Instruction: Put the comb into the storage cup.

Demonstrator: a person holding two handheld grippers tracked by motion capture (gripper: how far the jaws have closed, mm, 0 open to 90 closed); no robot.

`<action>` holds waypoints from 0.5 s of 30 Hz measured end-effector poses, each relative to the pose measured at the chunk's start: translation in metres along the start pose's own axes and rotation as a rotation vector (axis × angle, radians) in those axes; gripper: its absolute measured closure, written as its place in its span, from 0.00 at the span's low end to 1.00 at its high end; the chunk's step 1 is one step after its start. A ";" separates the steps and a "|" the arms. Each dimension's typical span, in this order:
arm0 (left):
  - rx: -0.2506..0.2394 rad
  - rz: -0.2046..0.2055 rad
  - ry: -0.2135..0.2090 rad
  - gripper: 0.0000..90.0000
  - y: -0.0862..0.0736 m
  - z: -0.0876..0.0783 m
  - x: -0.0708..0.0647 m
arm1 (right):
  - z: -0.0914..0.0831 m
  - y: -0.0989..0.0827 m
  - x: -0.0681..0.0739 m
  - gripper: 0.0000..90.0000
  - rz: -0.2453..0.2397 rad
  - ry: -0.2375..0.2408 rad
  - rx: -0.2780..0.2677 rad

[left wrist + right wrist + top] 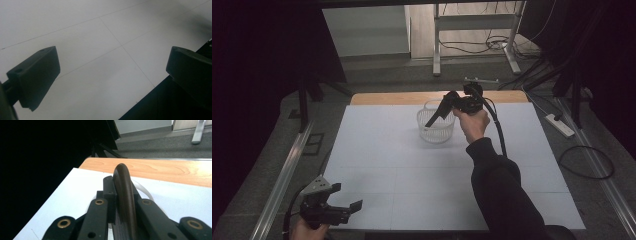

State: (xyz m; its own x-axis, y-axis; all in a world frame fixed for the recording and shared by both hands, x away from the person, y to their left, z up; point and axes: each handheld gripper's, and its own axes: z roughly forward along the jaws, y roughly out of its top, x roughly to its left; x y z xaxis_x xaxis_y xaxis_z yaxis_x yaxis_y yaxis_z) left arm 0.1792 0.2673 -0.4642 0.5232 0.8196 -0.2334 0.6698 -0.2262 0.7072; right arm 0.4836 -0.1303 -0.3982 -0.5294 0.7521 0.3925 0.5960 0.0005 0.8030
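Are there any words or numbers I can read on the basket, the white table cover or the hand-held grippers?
None: no words, numbers or signs can be read.
White basket: plain, no label seen.
White table cover: thin lines, no writing.
Right hand-held gripper, shut on a dark curved thing: brass rings, no letters.
Left hand-held gripper: open, plain black.
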 end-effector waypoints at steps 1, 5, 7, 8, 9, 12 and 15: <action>0.000 0.000 0.000 0.00 0.000 0.000 0.000 | 0.001 -0.001 0.000 0.93 0.001 -0.002 0.002; 0.002 0.001 -0.001 0.00 0.000 0.000 0.000 | 0.006 -0.004 -0.002 0.93 0.002 -0.007 0.007; 0.003 0.001 0.000 0.00 0.000 0.000 0.000 | 0.008 -0.006 -0.004 0.93 0.007 -0.007 0.009; 0.003 0.002 0.001 0.00 0.000 0.000 0.000 | 0.009 -0.007 -0.005 0.93 0.009 -0.007 0.009; 0.003 0.002 0.001 0.00 0.000 0.000 0.000 | 0.010 -0.008 -0.005 0.93 0.014 -0.007 0.010; 0.004 0.001 0.001 0.00 0.000 0.000 0.000 | 0.013 -0.012 -0.008 0.93 0.024 -0.006 0.013; 0.005 0.002 0.002 0.00 0.000 0.001 0.000 | 0.015 -0.014 -0.010 0.93 0.037 0.006 0.009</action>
State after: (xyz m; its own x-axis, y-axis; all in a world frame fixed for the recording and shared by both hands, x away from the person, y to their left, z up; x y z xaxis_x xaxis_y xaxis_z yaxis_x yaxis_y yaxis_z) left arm 0.1795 0.2666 -0.4644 0.5233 0.8203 -0.2307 0.6717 -0.2305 0.7040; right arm 0.4891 -0.1279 -0.4196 -0.5109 0.7476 0.4243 0.6203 -0.0211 0.7841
